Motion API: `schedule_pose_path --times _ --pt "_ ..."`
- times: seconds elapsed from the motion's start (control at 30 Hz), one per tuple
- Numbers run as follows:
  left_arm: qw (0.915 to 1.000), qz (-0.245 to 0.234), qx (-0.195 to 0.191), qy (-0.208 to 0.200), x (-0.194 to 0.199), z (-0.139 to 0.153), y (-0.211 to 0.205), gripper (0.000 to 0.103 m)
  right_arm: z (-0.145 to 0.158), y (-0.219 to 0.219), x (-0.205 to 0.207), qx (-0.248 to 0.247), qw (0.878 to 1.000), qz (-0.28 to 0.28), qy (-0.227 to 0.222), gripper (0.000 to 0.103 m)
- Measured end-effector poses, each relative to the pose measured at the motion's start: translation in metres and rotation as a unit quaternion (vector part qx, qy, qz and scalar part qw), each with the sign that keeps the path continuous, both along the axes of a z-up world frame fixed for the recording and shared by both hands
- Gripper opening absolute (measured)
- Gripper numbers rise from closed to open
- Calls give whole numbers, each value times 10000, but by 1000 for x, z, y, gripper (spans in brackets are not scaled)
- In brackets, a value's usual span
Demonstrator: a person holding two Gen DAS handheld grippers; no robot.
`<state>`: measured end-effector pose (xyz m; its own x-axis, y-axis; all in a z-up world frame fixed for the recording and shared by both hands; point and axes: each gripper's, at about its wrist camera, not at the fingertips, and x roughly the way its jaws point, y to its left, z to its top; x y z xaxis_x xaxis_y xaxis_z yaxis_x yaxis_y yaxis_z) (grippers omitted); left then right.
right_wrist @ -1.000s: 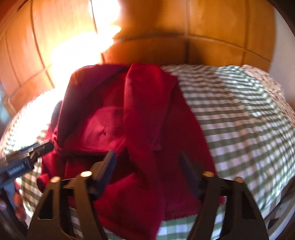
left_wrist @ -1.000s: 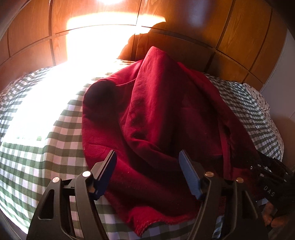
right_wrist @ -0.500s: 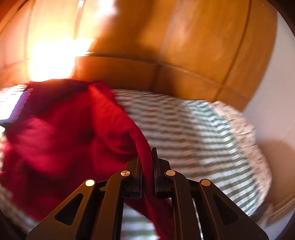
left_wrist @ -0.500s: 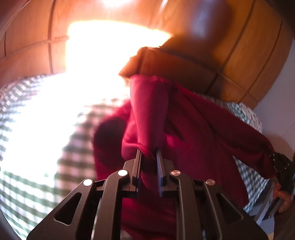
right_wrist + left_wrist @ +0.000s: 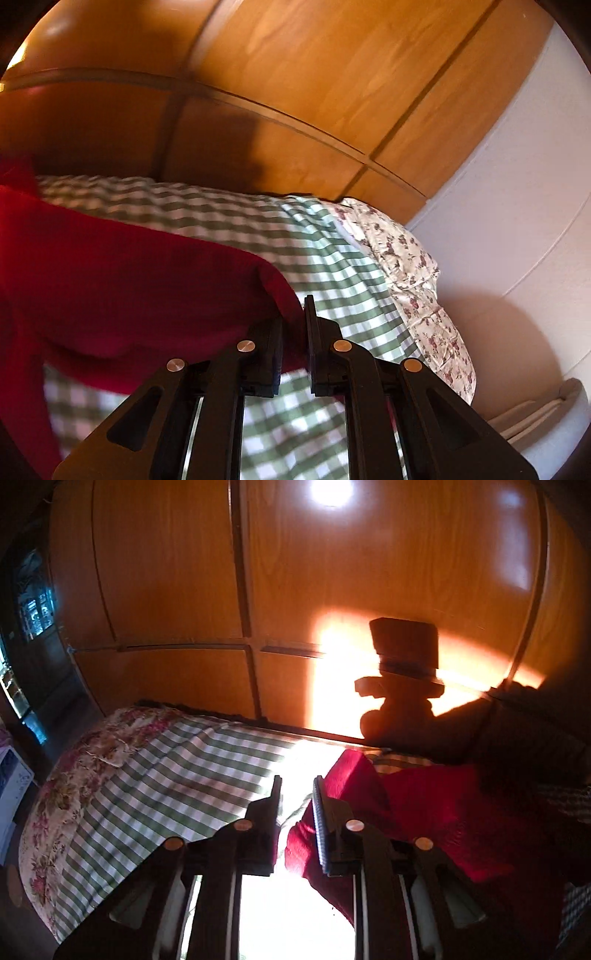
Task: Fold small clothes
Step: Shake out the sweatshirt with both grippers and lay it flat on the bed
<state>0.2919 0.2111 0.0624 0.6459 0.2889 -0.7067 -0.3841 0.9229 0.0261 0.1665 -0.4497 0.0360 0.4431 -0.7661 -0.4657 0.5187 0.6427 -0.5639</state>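
A dark red garment [image 5: 443, 812] hangs stretched above the green-and-white checked bedcover [image 5: 177, 775]. My left gripper [image 5: 297, 794] is shut on the garment's left edge, with red cloth bunched between and beside its fingers. My right gripper [image 5: 293, 314] is shut on the garment's right edge [image 5: 273, 280]; the cloth [image 5: 129, 288] spreads away to the left and sags in the middle. Both hold it lifted off the bed. The garment's lower part is hidden behind the gripper bodies.
A wooden panelled wardrobe [image 5: 258, 590] stands right behind the bed, with bright sunlight and a gripper's shadow [image 5: 402, 679] on it. Floral sheet edges [image 5: 417, 280] hang at the bed's sides. A white wall [image 5: 517, 203] is at the right.
Both grippers closed on the red garment, lifted it off the bed and moved apart, spreading it between them. Both views now tilt upward.
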Motion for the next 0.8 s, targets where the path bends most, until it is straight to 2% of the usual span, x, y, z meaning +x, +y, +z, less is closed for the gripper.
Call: schedule_pose_path --times 0.03,0.07,0.1,0.17,0.23,0.33,0.37,0.4,0.5,0.57,0.67,0.7,0.73,0.8 --pt "9999 114 -26 -15 -3 -1 3 69 1 -4 1 26 10000 -60 -64 40" --pt "9997 166 -87 -154 -9 -2 4 76 4 -6 -1 41 9998 -96 -171 68" --pt "9995 125 -167 -224 -16 -5 7 75 8 -8 -5 53 9994 -104 -322 76" --pt "9991 -124 -389 -106 -25 -19 -1 75 11 -4 -17 141 9986 -6 -513 76" --pt "9968 -450 -659 0 -44 -33 -15 75 7 9 -34 345 9978 256 -500 76" --pt "9860 -1028 -1302 183 -80 -56 -35 75 -1 31 -60 822 9935 623 -487 77" --pt "9807 -1183 -1542 226 -94 -63 -44 75 -7 40 -73 1175 9888 798 -454 77" --pt "9742 -1325 -1807 277 -108 -72 -51 75 -13 46 -82 1484 9838 928 -399 77" --pt "9499 -1627 -2624 481 -152 -101 -65 75 -35 64 -111 2581 9574 1275 -220 77" --pt "9295 -1770 -3189 554 -179 -119 -72 75 -49 77 -127 3113 9395 1423 -98 77" --pt "8984 -1967 -3877 627 -215 -140 -85 75 -69 96 -146 3669 9171 1557 26 76" --pt "8898 -2061 -4013 688 -223 -146 -91 75 -77 102 -152 3771 9124 1591 87 71" --pt "8827 -2169 -4101 749 -230 -150 -100 75 -82 107 -156 3817 9102 1601 133 69" --pt "8785 -2281 -4115 834 -236 -158 -114 75 -93 116 -161 3970 9032 1618 201 59"
